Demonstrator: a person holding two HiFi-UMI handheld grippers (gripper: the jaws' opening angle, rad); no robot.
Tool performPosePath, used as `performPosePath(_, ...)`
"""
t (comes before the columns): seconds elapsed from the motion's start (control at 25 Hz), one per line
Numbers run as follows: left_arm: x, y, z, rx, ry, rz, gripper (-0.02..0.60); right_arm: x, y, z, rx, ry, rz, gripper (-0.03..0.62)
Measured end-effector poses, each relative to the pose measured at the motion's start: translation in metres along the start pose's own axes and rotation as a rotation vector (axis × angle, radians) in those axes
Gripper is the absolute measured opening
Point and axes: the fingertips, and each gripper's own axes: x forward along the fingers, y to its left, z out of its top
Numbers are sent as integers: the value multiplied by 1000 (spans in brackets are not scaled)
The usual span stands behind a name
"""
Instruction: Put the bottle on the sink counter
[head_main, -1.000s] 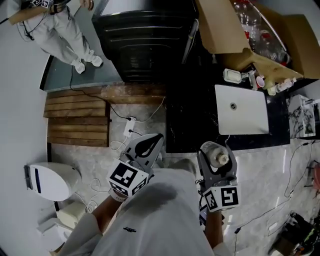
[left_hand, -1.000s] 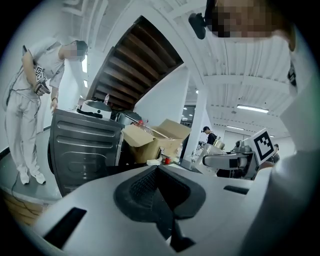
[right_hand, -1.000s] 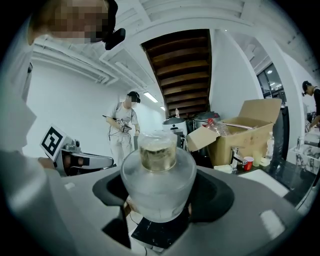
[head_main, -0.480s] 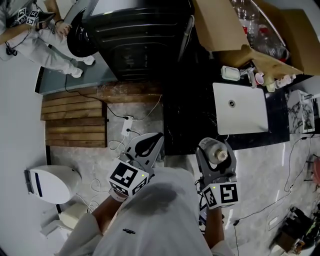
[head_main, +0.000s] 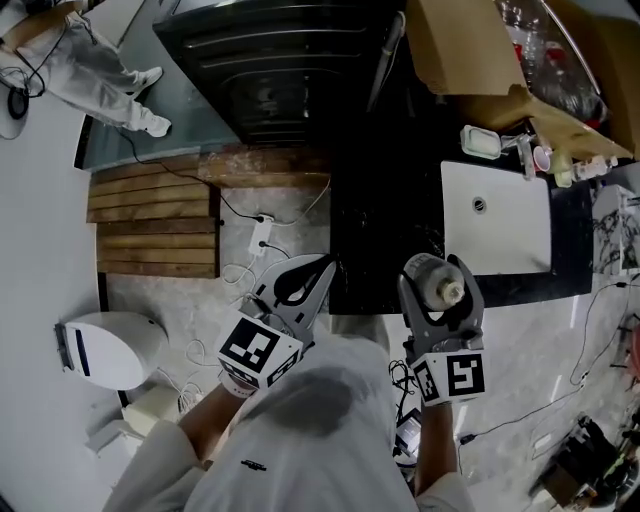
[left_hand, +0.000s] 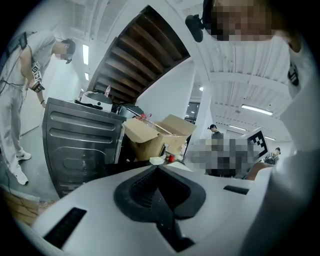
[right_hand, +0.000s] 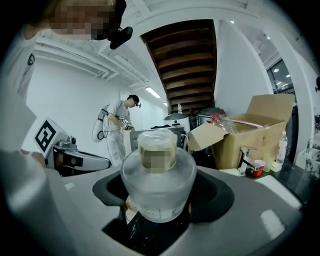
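Observation:
A clear plastic bottle (head_main: 436, 286) with a pale cap lies between the jaws of my right gripper (head_main: 437, 272), which is shut on it; in the right gripper view the bottle (right_hand: 158, 186) fills the middle, cap pointing forward. The gripper hovers over the front edge of the black sink counter (head_main: 385, 225), just left of the white sink basin (head_main: 497, 218). My left gripper (head_main: 322, 266) is over the floor at the counter's left front corner. Its jaws are shut and hold nothing, as the left gripper view (left_hand: 159, 168) also shows.
A big open cardboard box (head_main: 465, 50) stands at the counter's back, with a soap dish (head_main: 480, 142) and a red cup (head_main: 542, 158) behind the basin. A dark ribbed appliance (head_main: 270, 60) is to the left. Wooden slats (head_main: 150, 225), cables (head_main: 262, 238) and a white device (head_main: 110, 350) lie on the floor.
Both grippers have moved forward toward the counter, the bottle still held in the right one. The person at the upper left has shifted.

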Motion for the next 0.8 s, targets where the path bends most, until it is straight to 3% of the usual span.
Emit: performPosePath(0.8,111,43,21,-9,36,80,8,130,-91,8,-58,34,116,345)
